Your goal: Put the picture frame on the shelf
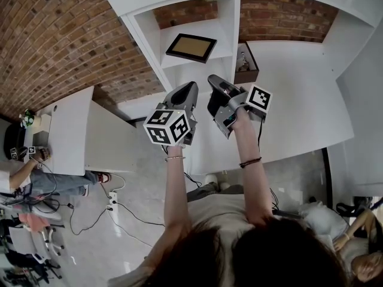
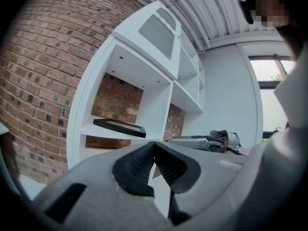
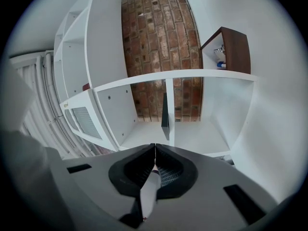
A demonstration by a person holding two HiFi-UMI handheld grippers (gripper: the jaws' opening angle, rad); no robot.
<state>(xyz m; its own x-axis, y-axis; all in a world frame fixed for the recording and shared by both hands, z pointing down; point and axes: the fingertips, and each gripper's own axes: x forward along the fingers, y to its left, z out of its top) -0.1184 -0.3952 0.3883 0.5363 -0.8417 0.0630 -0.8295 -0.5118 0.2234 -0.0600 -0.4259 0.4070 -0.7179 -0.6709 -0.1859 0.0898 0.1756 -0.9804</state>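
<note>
The picture frame (image 1: 191, 47), black with a tan inside, lies flat on a white shelf (image 1: 203, 61) of the wall unit. Both grippers hover in front of that shelf, below the frame and apart from it. My left gripper (image 1: 192, 88) is shut with nothing in it, and my right gripper (image 1: 214, 80) beside it is shut and empty too. From the left gripper (image 2: 154, 144) the frame (image 2: 119, 127) shows resting on the shelf board, with the right gripper's body (image 2: 211, 141) to the side. From the right gripper (image 3: 155, 146) the frame (image 3: 165, 115) shows edge-on.
A dark wooden box (image 1: 246, 63) with small items stands in the compartment to the frame's right. Brick wall (image 1: 54, 34) shows behind the unit. A white desk (image 1: 69, 130) with a seated person (image 1: 36, 178) is at the left, and cables (image 1: 108, 211) lie on the floor.
</note>
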